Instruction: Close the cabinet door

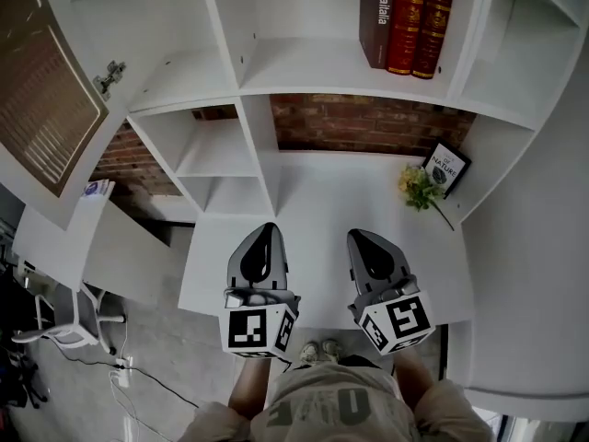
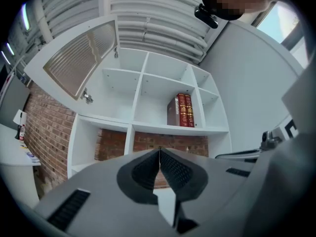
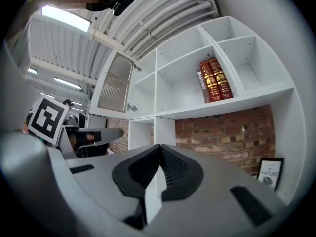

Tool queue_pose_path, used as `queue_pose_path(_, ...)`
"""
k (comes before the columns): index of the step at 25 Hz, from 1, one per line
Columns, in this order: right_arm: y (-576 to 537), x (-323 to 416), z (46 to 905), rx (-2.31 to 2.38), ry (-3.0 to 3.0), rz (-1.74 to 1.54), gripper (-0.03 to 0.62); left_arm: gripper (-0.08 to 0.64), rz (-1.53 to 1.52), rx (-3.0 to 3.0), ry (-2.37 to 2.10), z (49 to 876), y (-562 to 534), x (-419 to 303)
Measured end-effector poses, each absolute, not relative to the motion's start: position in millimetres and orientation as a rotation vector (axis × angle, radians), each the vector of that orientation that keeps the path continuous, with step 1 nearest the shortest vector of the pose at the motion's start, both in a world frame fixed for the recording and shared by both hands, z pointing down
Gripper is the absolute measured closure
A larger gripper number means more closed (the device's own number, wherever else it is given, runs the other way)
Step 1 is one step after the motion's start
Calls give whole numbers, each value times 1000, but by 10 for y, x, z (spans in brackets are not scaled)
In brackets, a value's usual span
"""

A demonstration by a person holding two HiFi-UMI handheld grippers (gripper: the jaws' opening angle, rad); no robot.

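Books (image 1: 409, 21), frame (image 1: 446, 168), perhaps flowers (image 1: 416, 188); door (image 1: 41, 90) open

The white cabinet (image 1: 259, 127) is divided into open compartments. On one upper shelf board three books (image 1: 408, 17) stand upright and touch each other (one dark, two red). Below it, the white desk top (image 1: 322, 201) carries a small framed picture (image 1: 447, 168), leaning in the right corner, with yellow flowers (image 1: 419, 188) lying just beside it. On the grey floor (image 1: 175, 339) at the left lie cables (image 1: 124, 376).
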State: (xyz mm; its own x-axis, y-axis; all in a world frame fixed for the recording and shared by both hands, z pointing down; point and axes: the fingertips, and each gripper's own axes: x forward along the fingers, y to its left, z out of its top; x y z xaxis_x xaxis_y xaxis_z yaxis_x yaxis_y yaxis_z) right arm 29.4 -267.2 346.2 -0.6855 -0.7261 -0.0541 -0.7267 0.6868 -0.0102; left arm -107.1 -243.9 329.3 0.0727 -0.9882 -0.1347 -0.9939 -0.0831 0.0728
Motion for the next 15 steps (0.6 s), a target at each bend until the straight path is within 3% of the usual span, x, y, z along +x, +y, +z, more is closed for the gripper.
queue_pose_path(5, -2673, -124, 3344, -930, 2899, 10, 575, 534, 245, -1895, 2190, 2693, -2197, -1797)
queue_pose_path(12, -2379, -1014, 3277, -513, 2969, -9, 575, 376, 204, -1373, 2303, 1709, -1459, -2980)
queue_pose_path(15, -2206, -1329, 3243, -371, 2984, -26, 575, 356, 191, -1251, 2341, 1427, -1278, -3443)
